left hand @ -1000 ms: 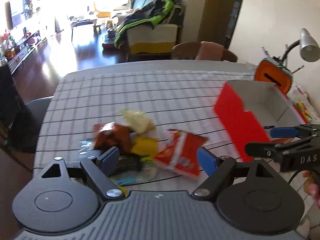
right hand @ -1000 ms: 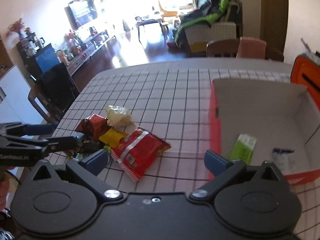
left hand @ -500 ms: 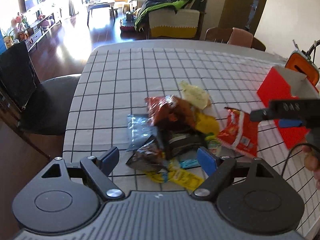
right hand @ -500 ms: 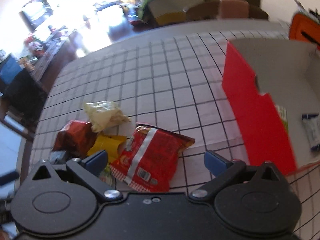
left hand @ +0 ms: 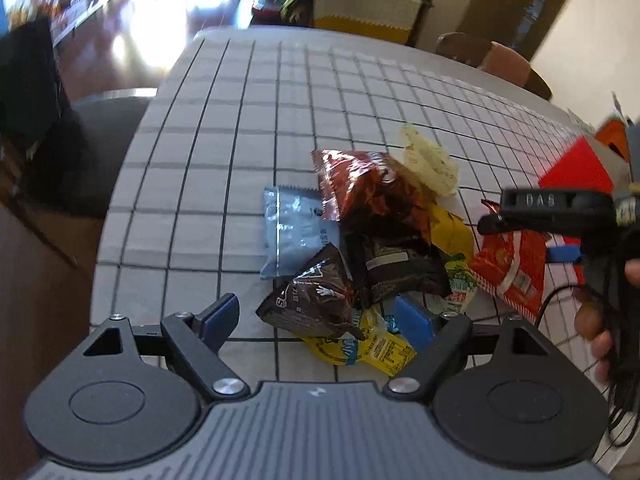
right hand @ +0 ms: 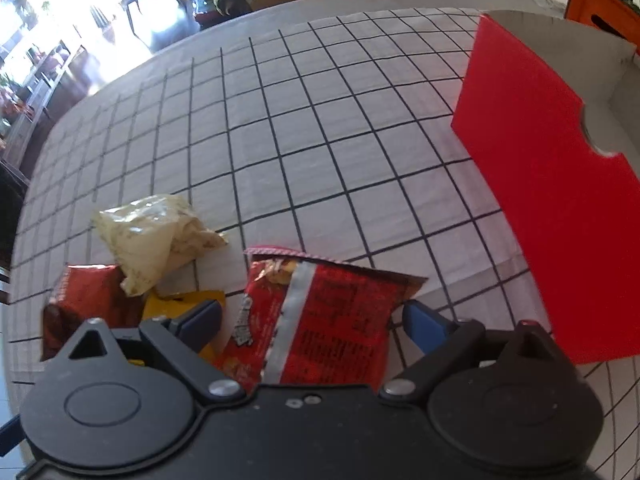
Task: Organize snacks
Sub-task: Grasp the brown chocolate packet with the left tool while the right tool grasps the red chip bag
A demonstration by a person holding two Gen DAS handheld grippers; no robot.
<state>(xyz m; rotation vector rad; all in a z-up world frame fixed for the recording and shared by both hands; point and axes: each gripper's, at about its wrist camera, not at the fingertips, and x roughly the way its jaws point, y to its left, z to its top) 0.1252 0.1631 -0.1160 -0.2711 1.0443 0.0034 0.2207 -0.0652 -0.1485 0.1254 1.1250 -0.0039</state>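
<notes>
The only clear writing is "DAS" on the black body of the right gripper [left hand: 560, 236], seen from the left wrist view; the print on the packets is too small to read. The left gripper [left hand: 320, 320] has its fingers wide apart, above the near edge of the snack pile, with a dark brown packet [left hand: 312, 296] and a yellow packet [left hand: 360, 348] between them. The right gripper [right hand: 312, 320] also has fingers spread wide, with the red packet [right hand: 320, 320] lying between them on the tabletop [right hand: 320, 120]. A pale crumpled packet [right hand: 152, 236] lies further left. The red box [right hand: 560, 208] stands to the right, apart from the red packet. Beyond the pile the checked tabletop is bare.
</notes>
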